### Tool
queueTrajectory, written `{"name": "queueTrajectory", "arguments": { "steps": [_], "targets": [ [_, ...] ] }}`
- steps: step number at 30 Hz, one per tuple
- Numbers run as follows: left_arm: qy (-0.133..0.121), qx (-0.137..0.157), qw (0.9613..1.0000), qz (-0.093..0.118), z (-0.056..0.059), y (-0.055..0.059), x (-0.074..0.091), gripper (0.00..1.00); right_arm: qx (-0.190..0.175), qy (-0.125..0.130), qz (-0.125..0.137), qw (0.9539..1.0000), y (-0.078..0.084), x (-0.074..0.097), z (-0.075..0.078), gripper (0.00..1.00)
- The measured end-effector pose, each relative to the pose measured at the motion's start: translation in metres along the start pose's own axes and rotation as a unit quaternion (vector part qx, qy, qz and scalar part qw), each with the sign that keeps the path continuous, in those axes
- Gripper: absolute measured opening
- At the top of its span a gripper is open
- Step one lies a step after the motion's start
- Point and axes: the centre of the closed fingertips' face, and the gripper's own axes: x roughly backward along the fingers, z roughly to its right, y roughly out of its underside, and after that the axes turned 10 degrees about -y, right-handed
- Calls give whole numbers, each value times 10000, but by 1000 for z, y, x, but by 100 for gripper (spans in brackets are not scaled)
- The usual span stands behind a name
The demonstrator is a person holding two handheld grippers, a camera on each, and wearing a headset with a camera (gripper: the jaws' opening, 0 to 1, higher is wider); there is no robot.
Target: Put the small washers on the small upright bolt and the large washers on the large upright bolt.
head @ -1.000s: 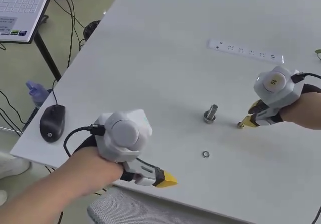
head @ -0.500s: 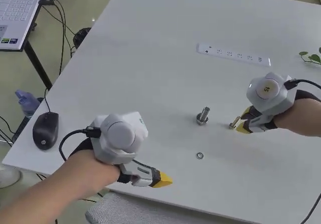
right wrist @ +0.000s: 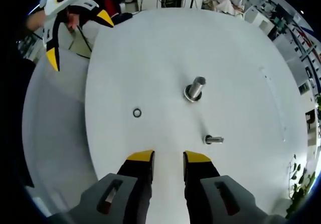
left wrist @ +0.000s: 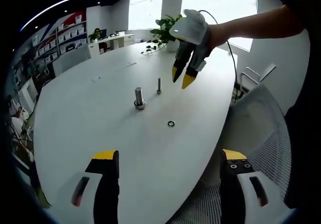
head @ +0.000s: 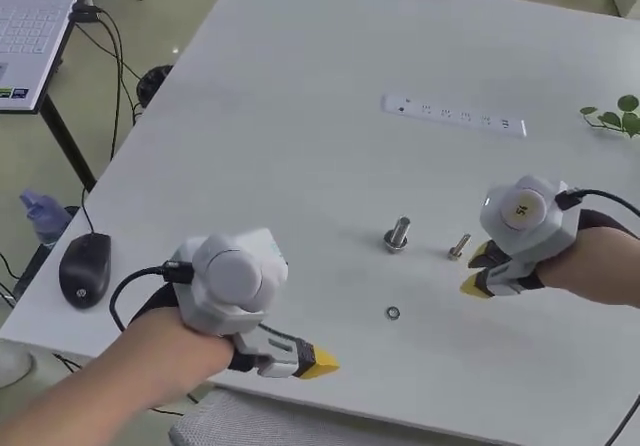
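Fingers wide apart, left gripper

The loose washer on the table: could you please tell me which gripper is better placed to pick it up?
Probably the left gripper: its wide-open jaws frame the washer straight ahead. The right gripper points to one side of it.

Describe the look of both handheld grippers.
The left gripper and the right gripper each have a rounded white housing, dark grey jaws with yellow tips, and a black cable leaving the housing. The right one's dome carries a round yellow sticker with a number too small to read surely.
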Motion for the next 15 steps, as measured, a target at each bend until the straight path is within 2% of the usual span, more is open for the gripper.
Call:
{"name": "queueTrajectory", "arguments": {
  "steps": [3, 4, 6, 15],
  "targets": [
    [-111, -50, 9998, 123, -5, -5, 0, 81, -2, -26, -9, 10000, 2, -1, -1, 24],
    [16, -4, 10000, 61, -1, -4, 1, 76, -8, -42, -15, 10000, 3, -2, -2, 24],
    [-72, -9, 10000, 42, -4, -3, 0, 77, -20, -65, -36, 10000, 5, -3, -3, 24],
    [-21, 19, 10000, 33, -1, -3, 0, 74, 14, -134, -19, 9999, 4, -9, -9, 24]
  ]
}}
